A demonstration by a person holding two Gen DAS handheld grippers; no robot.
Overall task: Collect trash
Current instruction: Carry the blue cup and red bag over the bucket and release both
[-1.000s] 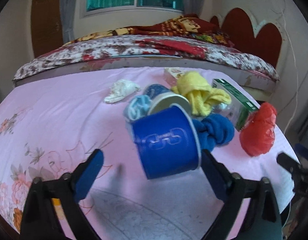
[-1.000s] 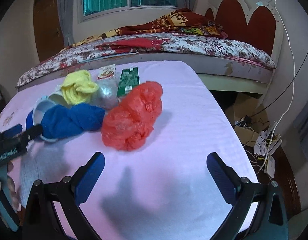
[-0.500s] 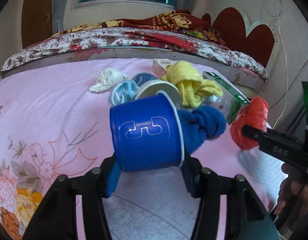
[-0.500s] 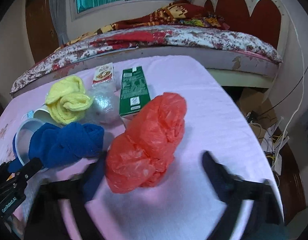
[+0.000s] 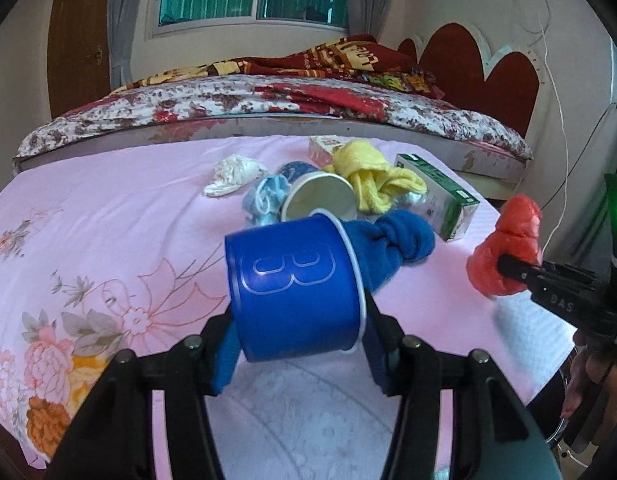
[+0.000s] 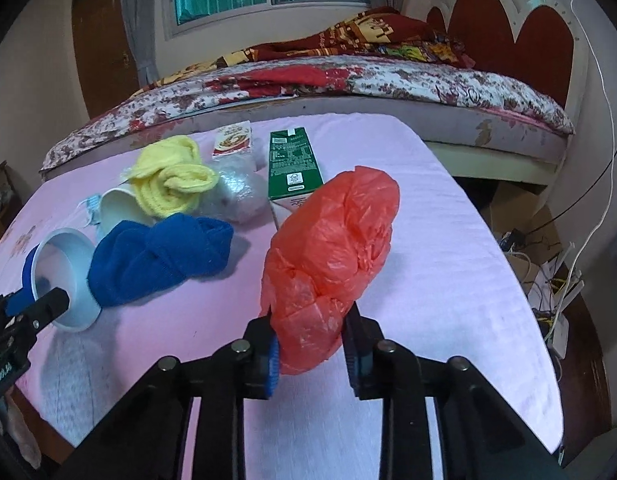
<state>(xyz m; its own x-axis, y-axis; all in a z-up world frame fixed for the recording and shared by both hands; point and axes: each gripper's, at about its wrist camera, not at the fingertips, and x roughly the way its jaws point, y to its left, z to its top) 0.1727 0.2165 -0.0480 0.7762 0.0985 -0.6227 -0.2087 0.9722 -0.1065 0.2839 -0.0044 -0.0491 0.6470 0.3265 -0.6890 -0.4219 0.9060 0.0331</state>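
My left gripper (image 5: pixel 298 344) is shut on a blue plastic cup (image 5: pixel 294 288) lying on its side, held just over the pink sheet; the cup also shows in the right wrist view (image 6: pixel 64 276). My right gripper (image 6: pixel 310 344) is shut on a crumpled red plastic bag (image 6: pixel 332 256), which also shows at the right in the left wrist view (image 5: pixel 506 256). On the table lie a white paper cup (image 5: pixel 318 202), a green carton (image 6: pixel 292 170), a white tissue wad (image 5: pixel 232 172), a clear plastic wrap ball (image 6: pixel 236 192) and a small snack box (image 6: pixel 232 140).
A blue cloth (image 6: pixel 160 256), a yellow cloth (image 6: pixel 172 182) and a light blue face mask (image 5: pixel 266 198) lie among the trash. A bed (image 5: pixel 292 100) stands behind the table. The table's right edge (image 6: pixel 520 300) drops to a floor with cables and boxes.
My left gripper closed on the blue cup and holds it. My right gripper moved forward and closed on the red bag.
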